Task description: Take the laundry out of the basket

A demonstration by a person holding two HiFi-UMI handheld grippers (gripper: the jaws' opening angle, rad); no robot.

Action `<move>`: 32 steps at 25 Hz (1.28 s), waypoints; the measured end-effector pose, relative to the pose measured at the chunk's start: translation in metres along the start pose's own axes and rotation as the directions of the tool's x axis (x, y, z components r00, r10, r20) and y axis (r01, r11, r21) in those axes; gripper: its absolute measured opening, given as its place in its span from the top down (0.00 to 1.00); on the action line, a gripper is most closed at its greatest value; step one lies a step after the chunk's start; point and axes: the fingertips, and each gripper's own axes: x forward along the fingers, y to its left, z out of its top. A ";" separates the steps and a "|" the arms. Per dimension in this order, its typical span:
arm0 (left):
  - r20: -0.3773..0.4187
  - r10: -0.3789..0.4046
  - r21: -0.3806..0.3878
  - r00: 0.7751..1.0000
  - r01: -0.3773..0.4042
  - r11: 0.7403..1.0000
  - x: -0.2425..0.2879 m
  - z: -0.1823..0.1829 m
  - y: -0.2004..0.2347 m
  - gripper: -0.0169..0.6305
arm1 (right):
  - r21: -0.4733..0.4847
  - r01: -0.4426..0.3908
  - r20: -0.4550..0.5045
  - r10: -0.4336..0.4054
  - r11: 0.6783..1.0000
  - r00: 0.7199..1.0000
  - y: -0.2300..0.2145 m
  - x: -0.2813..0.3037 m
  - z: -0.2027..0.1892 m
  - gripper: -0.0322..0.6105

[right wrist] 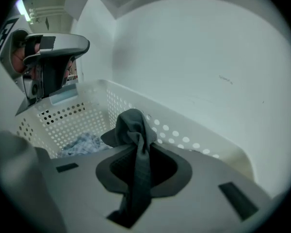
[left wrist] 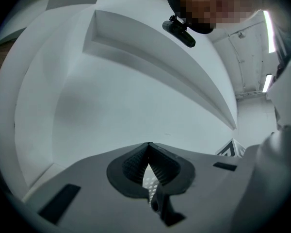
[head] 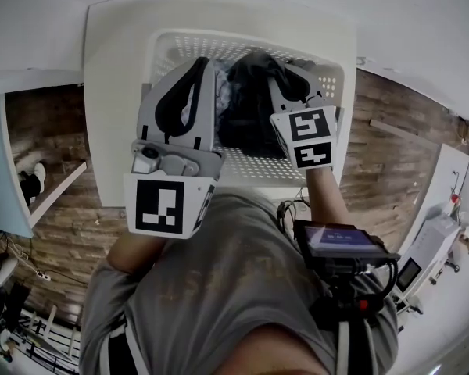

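**Editor:** What fills the frame?

**Photographer:** A white desk [head: 109, 92] against a white wall. A white perforated laundry basket [head: 332, 80] stands on it and takes up most of the top. A person stands at the near edge and reaches in with both arms.

**Editor:** And the laundry?

**Photographer:** It is all in the basket. A dark garment [head: 246, 112] is heaped at centre-right. A pale blue patterned cloth [right wrist: 85, 143] lies beside it on the left, low on the basket floor.

**Editor:** Which hand has the job?

**Photographer:** The right, plainly. The right tool [right wrist: 140, 154] is clenched on a fold of the dark garment. The pinched strip runs lengthwise along the jaws. A small bunch stands proud beyond the tips, and the rest trails back toward the near side and down to the heap. The far wall of the basket rises just behind that bunch.

**Editor:** The left?

**Photographer:** The left tool [left wrist: 148, 154] is over the left part of the basket and tilted up at the wall. Its tips are pressed together with nothing between them. Only a sliver of perforated plastic shows through the gap lower down.

**Editor:** So what does the coming move turn on?

**Photographer:** My reading is height. Most of the garment hangs below the right tool's grip, inside the walls. The pull likely has to go up and toward the near rim before the cloth clears. The patterned cloth lies nearer the left tool.
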 end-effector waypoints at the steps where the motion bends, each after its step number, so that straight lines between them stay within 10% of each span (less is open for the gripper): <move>1: 0.005 -0.003 0.010 1.000 0.003 1.000 -0.002 0.003 -0.005 0.96 | 0.004 -0.003 0.019 0.003 1.000 1.000 0.000 -0.005 0.003 0.86; 13: 0.062 -0.040 0.106 0.997 0.033 0.994 -0.049 0.029 -0.043 0.96 | 0.095 0.042 0.292 -0.068 0.995 0.954 0.001 -0.078 0.041 0.86; 32: 0.198 -0.074 0.211 0.977 0.032 0.977 -0.087 0.070 -0.073 0.96 | 0.113 0.094 0.614 -0.144 0.989 0.776 -0.018 -0.205 0.140 0.87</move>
